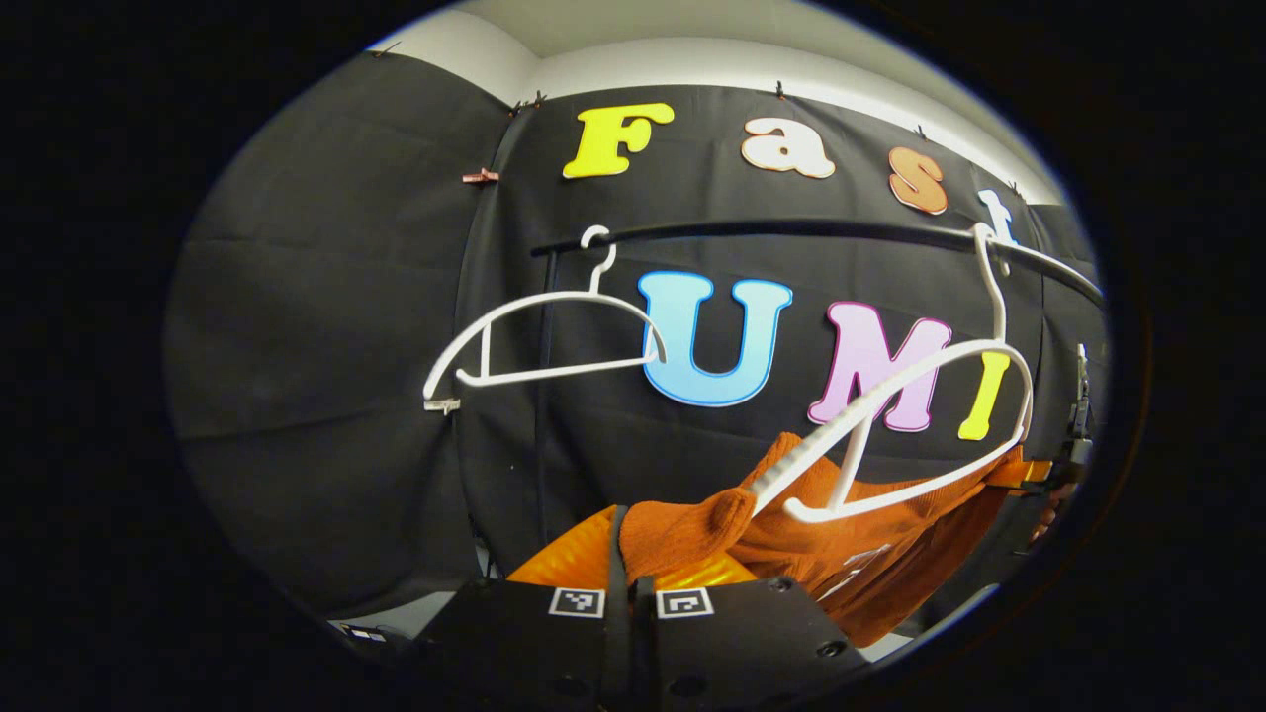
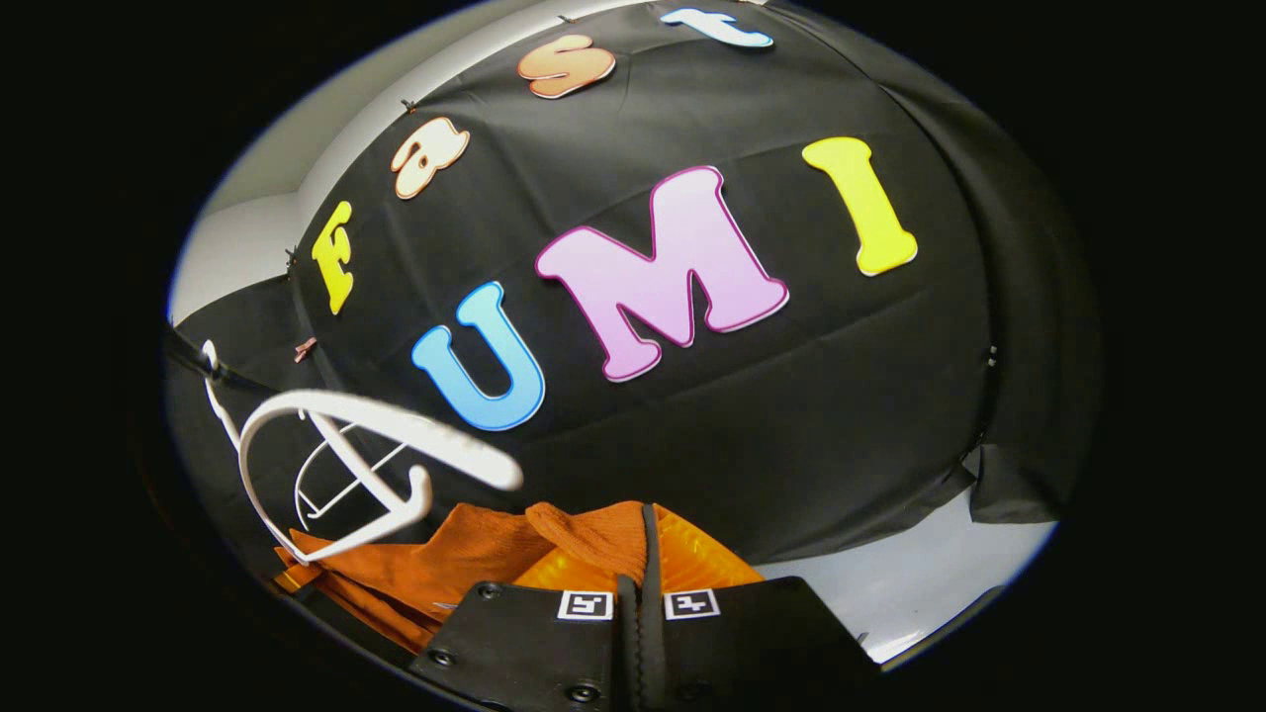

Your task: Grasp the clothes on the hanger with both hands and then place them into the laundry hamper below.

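Clearly, in the left gripper view, the left gripper (image 1: 630, 554) is seen with its orange fingers (image 1: 569, 564) pressed together on a fold of the orange garment (image 1: 851, 554). The garment is stretched from that pinch to the lower right, below a white hanger (image 1: 920, 435) that is tilted and hooked on the black rail (image 1: 791, 229). A second hanger (image 1: 544, 341) is hung bare on the rail farther left.

In the right gripper view, the right gripper (image 2: 643, 554) is likewise closed on a bunched edge of the garment (image 2: 465, 564), which is pinched between its orange fingers (image 2: 697, 559). The cloth is spread to the lower left, under the near hanger (image 2: 376, 465), with the other hanger (image 2: 336, 475) seen behind it.
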Action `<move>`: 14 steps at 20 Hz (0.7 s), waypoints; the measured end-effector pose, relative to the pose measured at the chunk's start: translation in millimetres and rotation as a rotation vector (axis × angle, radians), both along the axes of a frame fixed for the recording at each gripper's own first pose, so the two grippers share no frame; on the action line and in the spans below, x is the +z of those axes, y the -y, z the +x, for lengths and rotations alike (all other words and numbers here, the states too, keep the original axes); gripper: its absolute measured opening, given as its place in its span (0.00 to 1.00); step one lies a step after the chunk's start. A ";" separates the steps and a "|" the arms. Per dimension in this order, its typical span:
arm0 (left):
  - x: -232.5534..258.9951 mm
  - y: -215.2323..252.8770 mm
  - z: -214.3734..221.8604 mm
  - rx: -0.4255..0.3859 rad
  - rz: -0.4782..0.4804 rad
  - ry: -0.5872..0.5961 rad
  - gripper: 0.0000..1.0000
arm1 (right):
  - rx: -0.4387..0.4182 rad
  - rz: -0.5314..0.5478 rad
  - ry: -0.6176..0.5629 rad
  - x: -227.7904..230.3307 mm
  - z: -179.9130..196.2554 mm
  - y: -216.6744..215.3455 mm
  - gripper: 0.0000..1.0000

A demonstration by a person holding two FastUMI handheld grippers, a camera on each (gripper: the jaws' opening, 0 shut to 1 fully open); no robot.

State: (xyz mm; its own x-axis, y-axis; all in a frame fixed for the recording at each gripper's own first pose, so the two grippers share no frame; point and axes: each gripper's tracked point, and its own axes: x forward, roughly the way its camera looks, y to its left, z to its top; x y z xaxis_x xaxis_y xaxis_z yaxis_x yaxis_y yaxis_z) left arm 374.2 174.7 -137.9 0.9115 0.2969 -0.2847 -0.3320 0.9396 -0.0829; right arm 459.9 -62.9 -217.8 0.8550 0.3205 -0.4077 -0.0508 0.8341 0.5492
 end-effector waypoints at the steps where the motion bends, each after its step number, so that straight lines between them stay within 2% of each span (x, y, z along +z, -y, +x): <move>1: -8.2 2.0 -3.1 -0.003 -0.003 -0.016 0.05 | 0.010 0.002 -0.011 -6.2 -9.5 -4.4 0.04; 3: -22.5 5.6 -4.7 -0.017 -0.012 -0.042 0.05 | 0.026 0.024 -0.030 -14.3 -26.3 -13.0 0.05; 5: -34.7 21.6 -13.0 -0.038 -0.036 -0.059 0.05 | 0.053 0.090 -0.044 -12.5 -47.0 -31.0 0.05; 10: -51.2 71.2 -20.7 -0.134 -0.058 -0.081 0.05 | 0.211 0.144 -0.019 8.7 -95.4 -92.7 0.05; 14: -35.1 109.0 -21.7 -0.211 -0.098 -0.047 0.05 | 0.316 0.210 0.029 44.4 -126.6 -134.9 0.05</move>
